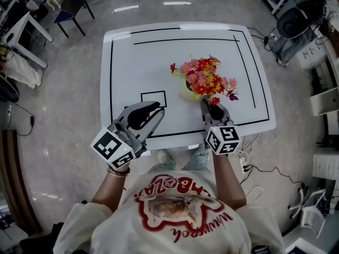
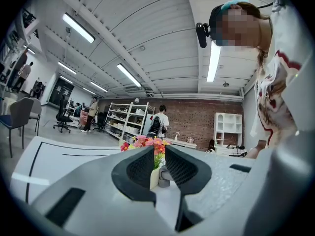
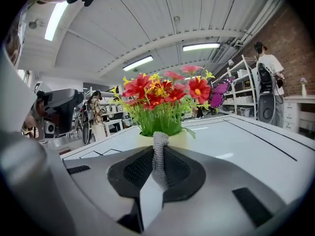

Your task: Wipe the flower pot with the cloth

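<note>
A pale yellow flower pot (image 1: 186, 93) with red, pink and yellow flowers (image 1: 204, 78) stands near the middle of the white table (image 1: 127, 52). My right gripper (image 1: 204, 103) sits just in front of the pot and is shut on a grey knitted cloth (image 3: 158, 154). The cloth sticks up between the pads, right before the pot (image 3: 181, 139); whether it touches the pot I cannot tell. My left gripper (image 1: 158, 109) hovers over the table's front part, left of the pot. Its jaws stand narrowly apart with nothing between them, and the pot (image 2: 154, 177) shows through the gap.
Black lines and a small black rectangle (image 1: 153, 98) mark the tabletop. The table's front edge lies right under both grippers. Chairs (image 1: 71, 4) stand on the floor at the far left, cables (image 1: 265, 169) and equipment at the right. A person with a backpack (image 2: 157, 123) stands far off by the shelves.
</note>
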Demonstrator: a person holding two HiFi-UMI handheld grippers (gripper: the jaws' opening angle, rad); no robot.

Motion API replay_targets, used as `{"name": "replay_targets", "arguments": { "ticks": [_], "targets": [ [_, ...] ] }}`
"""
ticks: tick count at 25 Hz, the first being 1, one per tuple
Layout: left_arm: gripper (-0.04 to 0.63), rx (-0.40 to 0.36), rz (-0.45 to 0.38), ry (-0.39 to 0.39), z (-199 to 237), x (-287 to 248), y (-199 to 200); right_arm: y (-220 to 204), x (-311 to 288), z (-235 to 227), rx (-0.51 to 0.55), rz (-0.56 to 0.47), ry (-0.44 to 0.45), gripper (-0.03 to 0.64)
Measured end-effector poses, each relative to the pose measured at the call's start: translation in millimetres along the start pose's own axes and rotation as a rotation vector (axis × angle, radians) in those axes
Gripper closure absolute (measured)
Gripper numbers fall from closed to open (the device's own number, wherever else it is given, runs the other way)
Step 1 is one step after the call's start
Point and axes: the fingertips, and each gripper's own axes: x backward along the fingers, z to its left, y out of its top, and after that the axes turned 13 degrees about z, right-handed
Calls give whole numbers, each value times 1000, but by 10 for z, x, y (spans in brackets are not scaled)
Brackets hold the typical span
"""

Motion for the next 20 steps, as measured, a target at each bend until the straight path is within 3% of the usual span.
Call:
{"name": "replay_targets", "arguments": {
  "ticks": [13,20],
  "targets": [
    [522,10,1,10,-22,54,-81,50,-77,172,-27,-25,46,575],
    [522,18,-3,6,-54,50,-102,159,3,431,11,-49,112,574]
  ]
}}
